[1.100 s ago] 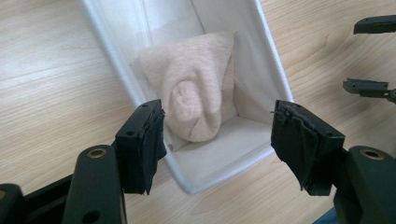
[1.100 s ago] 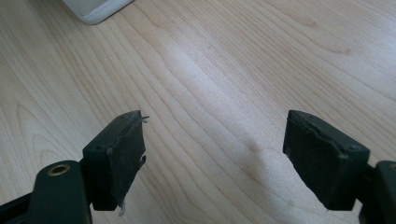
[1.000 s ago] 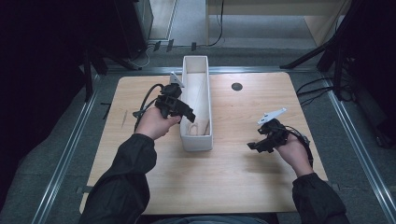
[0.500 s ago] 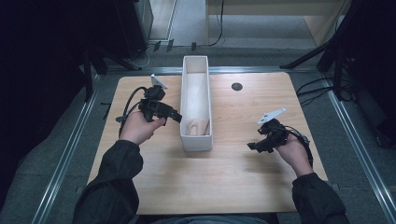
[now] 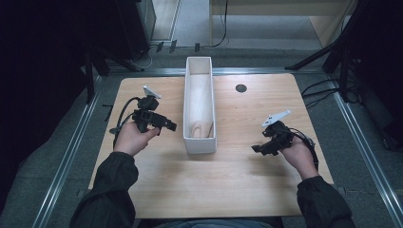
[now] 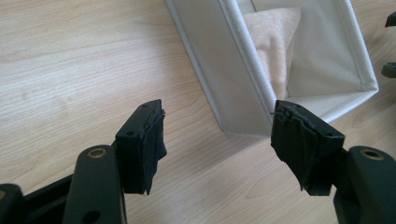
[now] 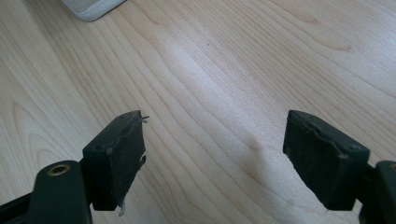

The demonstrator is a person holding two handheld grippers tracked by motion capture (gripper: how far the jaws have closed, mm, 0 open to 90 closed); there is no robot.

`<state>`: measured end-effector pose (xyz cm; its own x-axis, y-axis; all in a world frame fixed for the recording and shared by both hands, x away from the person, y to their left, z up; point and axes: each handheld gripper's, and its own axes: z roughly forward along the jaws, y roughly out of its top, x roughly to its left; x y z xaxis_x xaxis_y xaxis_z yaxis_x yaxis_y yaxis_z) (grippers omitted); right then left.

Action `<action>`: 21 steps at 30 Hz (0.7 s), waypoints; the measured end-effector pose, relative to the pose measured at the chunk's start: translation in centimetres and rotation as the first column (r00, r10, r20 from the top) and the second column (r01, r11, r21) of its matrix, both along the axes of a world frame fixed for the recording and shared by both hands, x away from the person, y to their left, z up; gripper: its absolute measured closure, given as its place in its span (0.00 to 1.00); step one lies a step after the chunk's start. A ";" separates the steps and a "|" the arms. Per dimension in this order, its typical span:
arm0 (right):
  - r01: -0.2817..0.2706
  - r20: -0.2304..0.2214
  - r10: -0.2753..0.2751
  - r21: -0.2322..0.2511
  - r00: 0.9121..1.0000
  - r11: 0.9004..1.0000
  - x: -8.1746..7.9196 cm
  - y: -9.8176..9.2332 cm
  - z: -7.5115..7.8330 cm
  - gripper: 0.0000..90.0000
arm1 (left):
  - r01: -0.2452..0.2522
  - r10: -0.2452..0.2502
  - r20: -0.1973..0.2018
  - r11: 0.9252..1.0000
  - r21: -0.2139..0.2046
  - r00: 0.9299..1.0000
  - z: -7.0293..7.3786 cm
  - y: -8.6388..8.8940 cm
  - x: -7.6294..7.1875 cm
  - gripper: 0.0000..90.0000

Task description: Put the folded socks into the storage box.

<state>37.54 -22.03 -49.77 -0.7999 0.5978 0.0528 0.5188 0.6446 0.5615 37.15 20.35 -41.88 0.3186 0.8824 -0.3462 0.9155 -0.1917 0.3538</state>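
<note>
A long narrow white bin stands lengthwise in the middle of the wooden table, with a beige cloth lying inside it. The left gripper view looks at the bin's near corner and the cloth in it. My left gripper hovers left of the bin, jaws open and empty, pointing toward the bin. Over bare wood right of the bin, my right gripper stands open and empty.
A small dark round hole sits in the tabletop at the back right of the bin. Metal rails frame the table, and dark stands and cables surround it. A corner of the white bin shows in the right gripper view.
My left gripper has drawn away from the bin's near end to the left and slightly lower, empty. The right gripper has stayed put.
</note>
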 end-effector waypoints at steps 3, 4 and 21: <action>-0.003 0.000 0.003 -0.003 1.000 1.000 0.0 0.0 0.0 0.23 | 0.016 -0.016 0.007 1.000 0.000 1.000 -0.6 0.2 -0.3 0.38; 0.000 -0.006 0.000 -0.002 1.000 1.000 -0.1 0.0 0.0 0.23 | 0.016 -0.016 0.007 1.000 0.000 1.000 -0.6 0.2 -0.3 0.38; -0.005 -0.002 0.005 -0.010 1.000 1.000 0.0 0.1 0.0 0.23 | 0.011 -0.011 0.004 0.999 -0.041 1.000 -4.4 1.8 -1.9 0.39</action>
